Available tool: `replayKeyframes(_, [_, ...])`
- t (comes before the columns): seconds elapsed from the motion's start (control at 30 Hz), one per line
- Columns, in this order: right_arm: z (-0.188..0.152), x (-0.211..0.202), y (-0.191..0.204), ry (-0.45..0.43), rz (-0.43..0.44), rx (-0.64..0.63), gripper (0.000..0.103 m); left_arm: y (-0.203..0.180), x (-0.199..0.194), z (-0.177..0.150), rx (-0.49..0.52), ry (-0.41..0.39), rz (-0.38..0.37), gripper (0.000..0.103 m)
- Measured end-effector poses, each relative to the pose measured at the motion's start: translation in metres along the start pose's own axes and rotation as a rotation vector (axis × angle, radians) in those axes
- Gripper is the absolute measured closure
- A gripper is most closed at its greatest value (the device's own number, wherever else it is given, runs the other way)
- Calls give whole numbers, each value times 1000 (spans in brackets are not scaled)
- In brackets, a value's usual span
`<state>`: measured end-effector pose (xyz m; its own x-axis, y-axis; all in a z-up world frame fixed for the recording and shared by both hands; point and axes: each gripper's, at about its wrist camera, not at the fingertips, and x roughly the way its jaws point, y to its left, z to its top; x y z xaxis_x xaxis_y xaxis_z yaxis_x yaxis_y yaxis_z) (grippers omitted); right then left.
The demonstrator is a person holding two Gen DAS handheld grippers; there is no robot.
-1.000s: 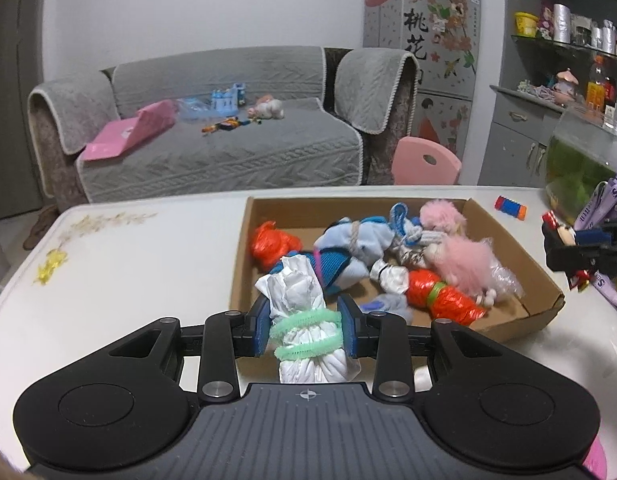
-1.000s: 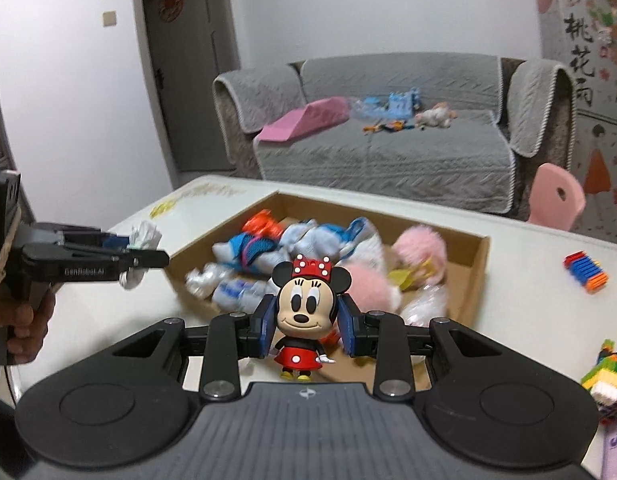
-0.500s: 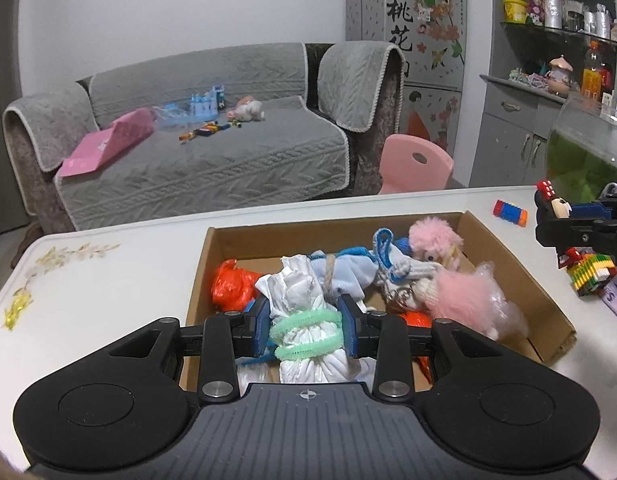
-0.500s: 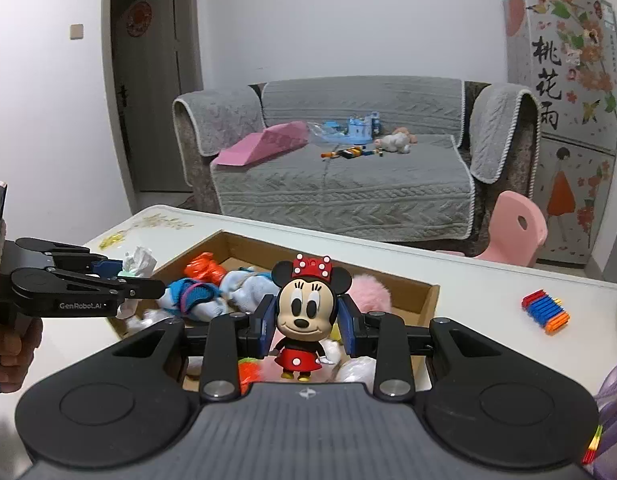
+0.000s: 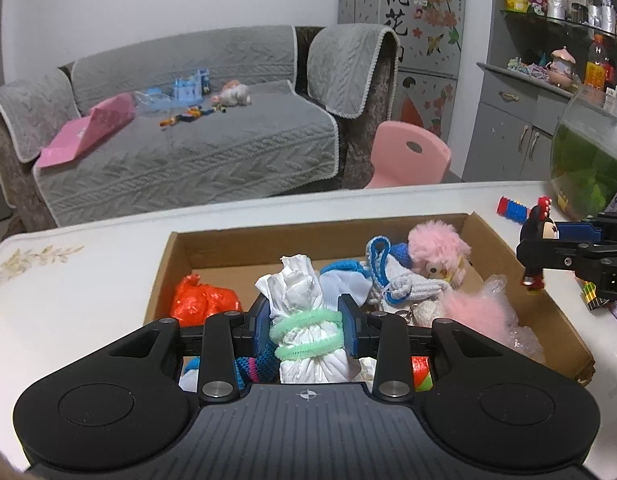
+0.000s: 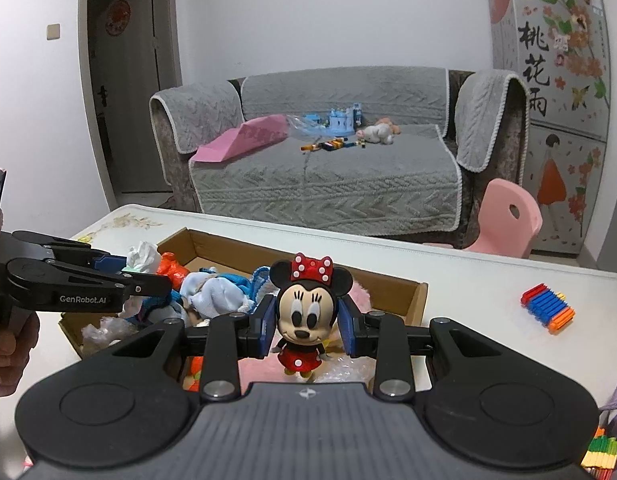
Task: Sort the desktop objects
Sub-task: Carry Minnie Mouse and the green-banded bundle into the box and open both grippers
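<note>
Over the white worktop, both tongs have drifted in above the cardboard box, the left tongs clamped on a white bundle and the right tongs clamped on a Minnie Mouse figure, so both drops into the box look close.

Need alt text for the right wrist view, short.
The right gripper holds a Minnie Mouse figurine between its fingers over a cardboard box of bundled items on a white table. The left gripper at left holds a white bundle.
</note>
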<state>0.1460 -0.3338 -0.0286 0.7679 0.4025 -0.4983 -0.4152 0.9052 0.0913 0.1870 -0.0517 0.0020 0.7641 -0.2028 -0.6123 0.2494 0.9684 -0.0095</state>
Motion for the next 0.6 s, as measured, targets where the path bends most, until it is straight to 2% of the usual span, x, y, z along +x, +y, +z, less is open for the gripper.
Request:
replayKeyframes(0.17, [-2,9,1,26,4,10,73,3,13,-4,-9,33,-6,61])
replayKeyframes(0.4, [-2,11,4,40,-4,2,73,-2,14,-4,-5,34,-14,60])
replayKeyframes(0.6, [-3,12,8,64,-60,-36,73,-15,16,-3,18,37,-35,60])
